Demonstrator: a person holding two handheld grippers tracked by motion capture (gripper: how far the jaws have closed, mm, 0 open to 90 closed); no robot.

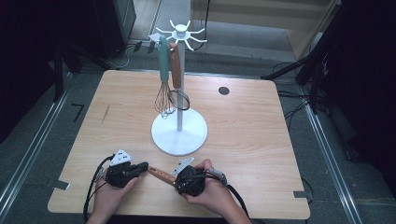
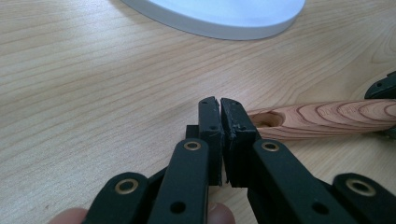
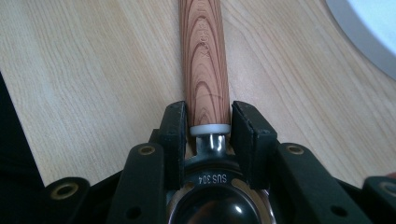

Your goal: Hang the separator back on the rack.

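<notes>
My right gripper (image 3: pixel 208 122) clamps the wooden-handled spoon (image 3: pixel 204 60) at the handle's base, the spoon lying flat near the table's (image 1: pixel 243 121) front edge, while my left gripper (image 2: pixel 219 112), jaws closed on nothing, rests just beside the handle's tip.

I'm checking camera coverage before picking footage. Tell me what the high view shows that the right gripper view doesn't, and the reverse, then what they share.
High view alone: the whole white stand with its hook crown, a teal-handled whisk and a brown-handled utensil hanging from it, the left gripper, both hands, and the table's edges.

Right gripper view alone: the right gripper with its jaws flanking the white collar at the handle's base, the stamped metal bowl, and lettering on the handle.

Shared: the wooden-handled spoon lying on the table, and part of the stand's base.
</notes>
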